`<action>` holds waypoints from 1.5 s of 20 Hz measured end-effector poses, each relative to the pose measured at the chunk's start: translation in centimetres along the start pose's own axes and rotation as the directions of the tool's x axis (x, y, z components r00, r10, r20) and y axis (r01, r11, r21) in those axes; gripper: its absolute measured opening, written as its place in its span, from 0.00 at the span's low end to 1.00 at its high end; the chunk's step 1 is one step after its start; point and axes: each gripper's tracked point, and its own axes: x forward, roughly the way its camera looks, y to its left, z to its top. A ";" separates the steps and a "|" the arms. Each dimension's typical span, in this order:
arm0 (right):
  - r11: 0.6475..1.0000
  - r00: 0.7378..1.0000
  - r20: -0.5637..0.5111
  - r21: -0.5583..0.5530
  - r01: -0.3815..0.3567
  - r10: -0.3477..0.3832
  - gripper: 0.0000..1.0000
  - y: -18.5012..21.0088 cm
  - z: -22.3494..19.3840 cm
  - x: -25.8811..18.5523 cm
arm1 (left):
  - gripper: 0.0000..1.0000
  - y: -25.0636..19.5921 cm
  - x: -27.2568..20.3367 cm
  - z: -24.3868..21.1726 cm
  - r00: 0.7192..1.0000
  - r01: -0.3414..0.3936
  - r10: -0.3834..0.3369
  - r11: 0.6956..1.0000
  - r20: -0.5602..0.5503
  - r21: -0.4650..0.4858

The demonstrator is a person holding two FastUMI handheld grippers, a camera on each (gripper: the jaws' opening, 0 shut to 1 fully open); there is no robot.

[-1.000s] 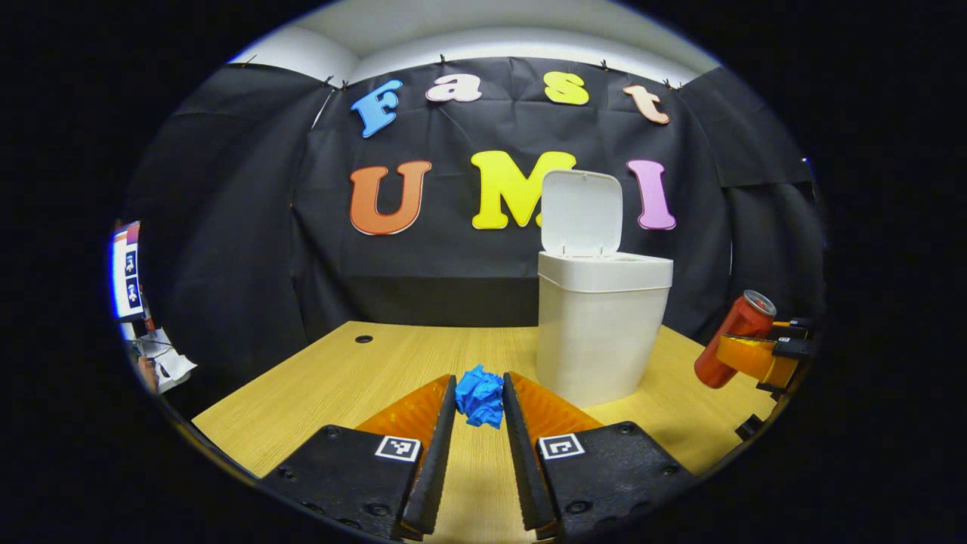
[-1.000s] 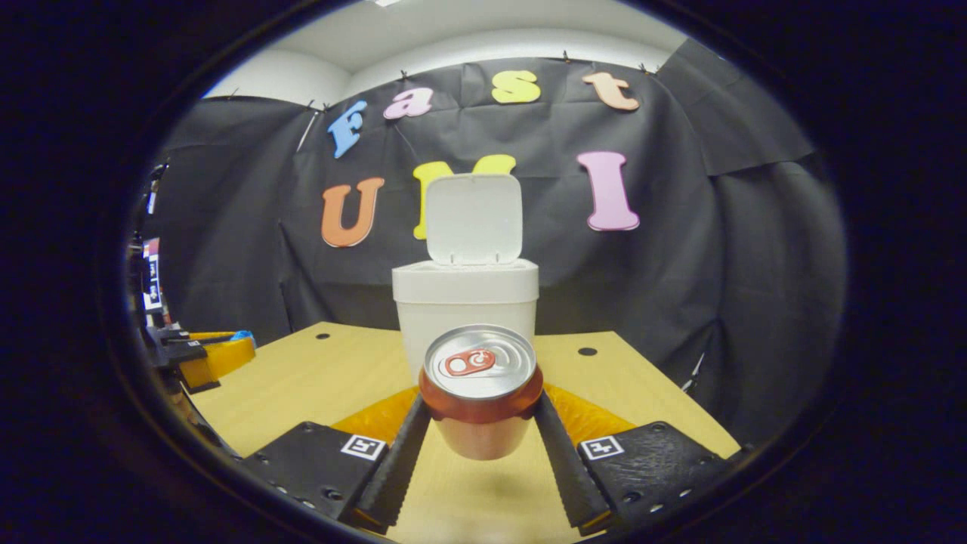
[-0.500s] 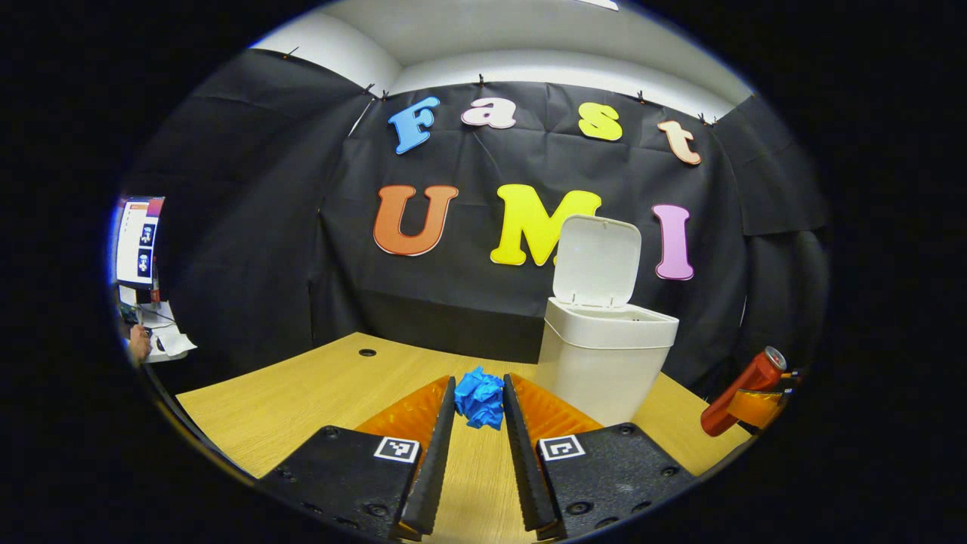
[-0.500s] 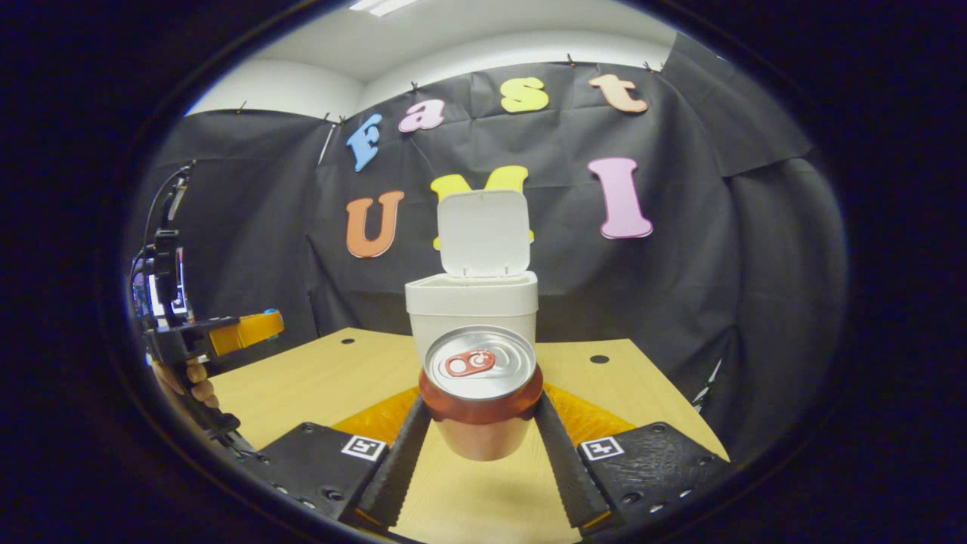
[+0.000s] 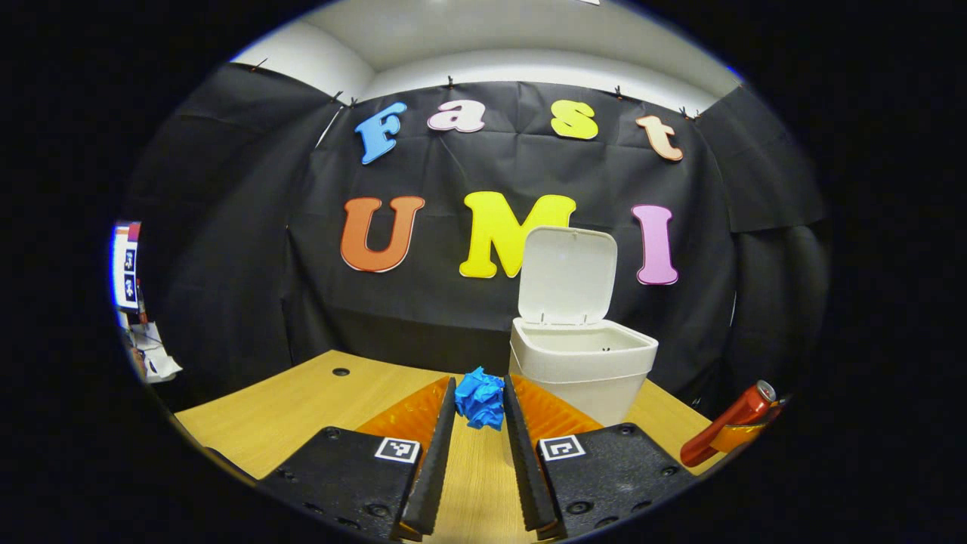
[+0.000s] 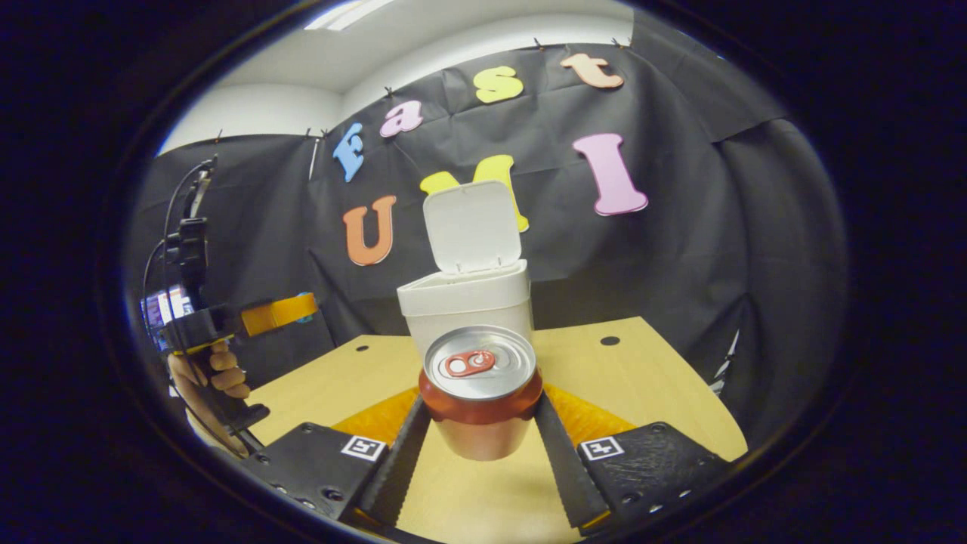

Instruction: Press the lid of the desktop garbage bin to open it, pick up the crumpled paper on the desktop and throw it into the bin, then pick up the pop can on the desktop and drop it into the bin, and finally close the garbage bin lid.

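Note:
A blue crumpled paper [image 5: 481,398] sits pinched between the fingers of my left gripper [image 5: 480,394], held up above the wooden desk [image 5: 302,397]. Ahead and to the right stands the white bin [image 5: 582,363] with its lid [image 5: 568,275] swung upright, the inside showing. My right gripper [image 6: 482,400] is shut on a red pop can [image 6: 481,389], silver top facing the camera, raised over the desk [image 6: 650,378]. Behind the can the bin [image 6: 464,298] stands with its lid [image 6: 471,227] up. The can [image 5: 725,423] with the right gripper appears low at the right in the left gripper view.
At the left of the right gripper view a hand [image 6: 215,374] holds the left gripper [image 6: 279,313] well above the desk. Small round holes [image 6: 609,341] mark the desk's back part. A screen [image 5: 126,264] and papers lie beyond the desk's left edge.
Both grippers have risen with their loads. The bin now sits lower in the left gripper view and its inside shows. The right gripper view has tilted, and the left hand stands higher.

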 end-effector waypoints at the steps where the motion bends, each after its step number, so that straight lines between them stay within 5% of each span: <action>1: 1.000 1.000 -0.015 0.002 -0.018 0.018 0.79 0.4 -0.5 0.1 | 0.43 -0.6 1.1 0.9 1.000 0.006 -0.006 1.000 0.008 -0.002; 9: 0.998 0.998 -0.059 0.047 -0.031 0.034 0.80 -0.5 -1.2 0.8 | 0.43 -6.1 11.3 7.0 0.992 0.092 -0.097 0.994 0.085 0.057; 17: 0.997 0.998 -0.057 0.083 -0.007 0.012 0.78 -1.5 -1.2 1.1 | 0.43 -13.2 17.3 5.8 0.981 0.174 -0.183 0.975 0.061 0.136; 26: 0.998 0.999 -0.052 0.066 -0.007 0.010 0.78 -1.6 -0.9 1.1 | 0.46 -14.5 18.4 2.5 0.976 0.215 -0.212 0.973 -0.043 0.084; 30: 0.998 0.998 -0.057 0.066 -0.009 0.012 0.78 -1.4 -1.1 1.0 | 0.56 -13.8 18.7 1.6 0.978 0.200 -0.193 0.975 -0.078 0.097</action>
